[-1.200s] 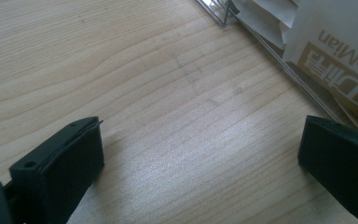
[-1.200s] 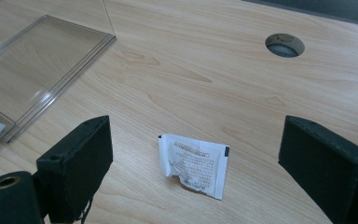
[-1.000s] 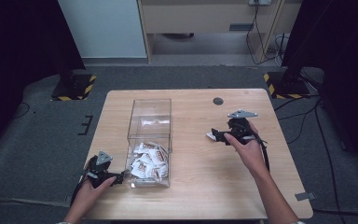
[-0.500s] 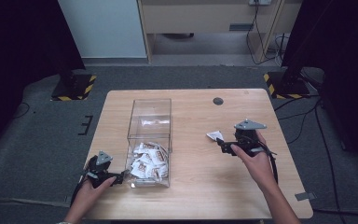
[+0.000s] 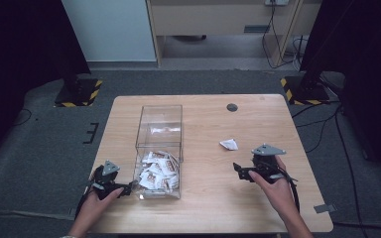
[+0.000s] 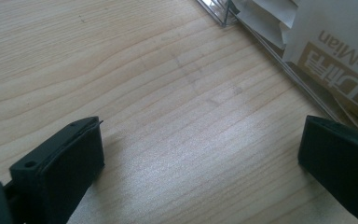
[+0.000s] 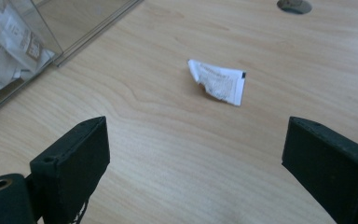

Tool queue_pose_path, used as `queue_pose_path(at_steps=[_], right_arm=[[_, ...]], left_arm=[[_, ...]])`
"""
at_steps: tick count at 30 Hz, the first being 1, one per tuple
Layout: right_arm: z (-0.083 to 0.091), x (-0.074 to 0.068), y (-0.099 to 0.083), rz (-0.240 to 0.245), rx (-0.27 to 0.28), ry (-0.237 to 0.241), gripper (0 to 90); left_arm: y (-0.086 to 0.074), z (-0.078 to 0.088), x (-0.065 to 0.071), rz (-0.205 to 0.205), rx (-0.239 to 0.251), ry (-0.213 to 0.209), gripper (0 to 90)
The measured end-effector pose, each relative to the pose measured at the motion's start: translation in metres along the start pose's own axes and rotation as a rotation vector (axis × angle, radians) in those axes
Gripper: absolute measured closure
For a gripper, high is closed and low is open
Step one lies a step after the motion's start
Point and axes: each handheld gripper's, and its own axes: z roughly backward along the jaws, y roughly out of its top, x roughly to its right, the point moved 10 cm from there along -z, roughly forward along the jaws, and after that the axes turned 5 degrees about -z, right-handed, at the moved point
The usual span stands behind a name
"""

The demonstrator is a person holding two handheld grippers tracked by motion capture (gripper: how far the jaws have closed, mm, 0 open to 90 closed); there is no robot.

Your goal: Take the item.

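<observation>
The right gripper (image 7: 196,154) has its two black jaws spread wide with nothing between them. Ahead of the jaws and a little toward the right one, apart from both, a single white sachet (image 7: 218,82) lies crumpled on the bare wooden table (image 7: 168,140). Farther out past the left jaw stands the corner of the clear acrylic box (image 7: 51,32), with more sachets behind its wall. In the high view the same gripper (image 5: 243,171) sits near the table's front right, the loose sachet (image 5: 229,144) just beyond its tips.

The left gripper (image 6: 196,163) is also wide open and holds nothing; bare wood lies between its jaws, and the box wall (image 6: 270,42) with printed sachets (image 6: 335,51) runs just beyond the right jaw. In the high view it (image 5: 124,188) rests close beside the box's near left corner (image 5: 140,191).

The step in hand looks like the loose sachet lying free, ungripped. Judging by this, the next move calls for the right gripper to go forward so the jaws straddle the sachet, low to the wood, then close on its raised fold.
</observation>
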Motion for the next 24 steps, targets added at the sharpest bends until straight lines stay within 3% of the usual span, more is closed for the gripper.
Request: queue_pose_path(at_steps=[10,24], right_arm=[[-0.010,-0.005,-0.025,-0.025,-0.039,0.010,7.5],[-0.024,-0.011,-0.043,-0.032,-0.077,0.018,7.2]], left_arm=[[0.000,0.000,0.000,0.000,0.000,0.000,0.0],[0.000,0.000,0.000,0.000,0.000,0.000,0.0]])
